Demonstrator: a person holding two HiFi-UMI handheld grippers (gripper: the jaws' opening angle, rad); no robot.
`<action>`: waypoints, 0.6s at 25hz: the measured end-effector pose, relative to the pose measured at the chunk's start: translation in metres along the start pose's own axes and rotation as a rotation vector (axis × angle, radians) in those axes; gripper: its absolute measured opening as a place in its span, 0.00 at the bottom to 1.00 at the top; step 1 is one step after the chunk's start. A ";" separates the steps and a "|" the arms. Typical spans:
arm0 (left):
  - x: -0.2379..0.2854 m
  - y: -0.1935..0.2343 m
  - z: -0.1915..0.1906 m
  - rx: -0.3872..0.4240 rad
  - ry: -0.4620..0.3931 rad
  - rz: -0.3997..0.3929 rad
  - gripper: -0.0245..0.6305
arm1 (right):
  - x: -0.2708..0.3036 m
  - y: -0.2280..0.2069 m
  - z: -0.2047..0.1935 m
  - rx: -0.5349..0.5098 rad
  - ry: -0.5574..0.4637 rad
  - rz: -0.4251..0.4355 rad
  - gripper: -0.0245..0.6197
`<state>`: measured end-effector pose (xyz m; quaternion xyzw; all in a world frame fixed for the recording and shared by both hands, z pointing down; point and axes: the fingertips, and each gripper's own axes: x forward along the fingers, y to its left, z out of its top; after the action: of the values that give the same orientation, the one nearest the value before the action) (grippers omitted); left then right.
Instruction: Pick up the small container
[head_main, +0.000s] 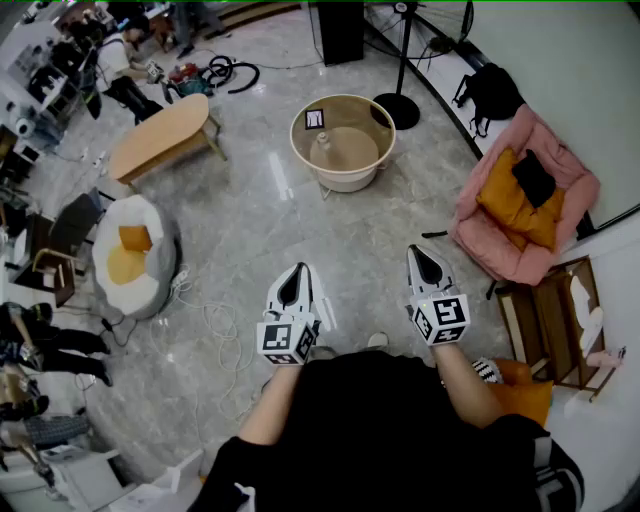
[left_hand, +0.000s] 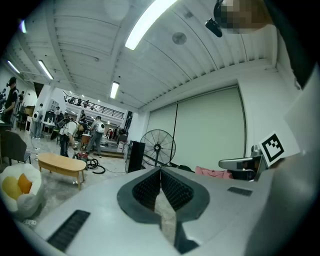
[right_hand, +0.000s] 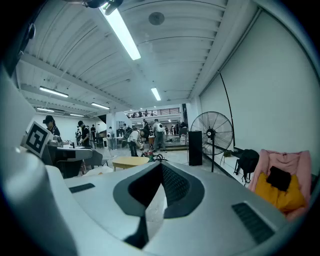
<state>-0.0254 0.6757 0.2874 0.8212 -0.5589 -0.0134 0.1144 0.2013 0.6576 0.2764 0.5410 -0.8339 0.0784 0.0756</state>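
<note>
In the head view the small container (head_main: 322, 143), pale with a narrow neck, stands on a round beige table (head_main: 343, 176) far ahead of both grippers. A white card with a dark mark (head_main: 314, 119) lies beside it. My left gripper (head_main: 297, 272) and right gripper (head_main: 423, 254) are held side by side at waist height, pointing forward, well short of the table. The left gripper (left_hand: 160, 170) has its jaws shut with nothing between them. The right gripper (right_hand: 161, 165) also has its jaws together and holds nothing. The container does not show in either gripper view.
A standing fan (head_main: 403, 100) rises right of the round table. A pink chair with orange cushions (head_main: 520, 195) and a wooden shelf (head_main: 555, 320) are at the right. An oval wooden table (head_main: 160, 135), a white beanbag (head_main: 130, 255) and floor cables (head_main: 215, 325) lie left.
</note>
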 end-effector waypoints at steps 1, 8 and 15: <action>0.004 -0.006 -0.002 0.001 -0.002 0.004 0.07 | -0.002 -0.008 -0.001 -0.002 -0.003 0.001 0.06; 0.021 -0.055 -0.022 -0.065 -0.008 -0.103 0.07 | -0.022 -0.057 -0.018 0.034 -0.010 -0.004 0.06; 0.026 -0.086 -0.045 -0.028 0.032 -0.090 0.07 | -0.040 -0.077 -0.061 0.024 0.033 0.035 0.06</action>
<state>0.0696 0.6890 0.3165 0.8440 -0.5191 -0.0132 0.1342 0.2906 0.6754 0.3309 0.5260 -0.8408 0.0986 0.0815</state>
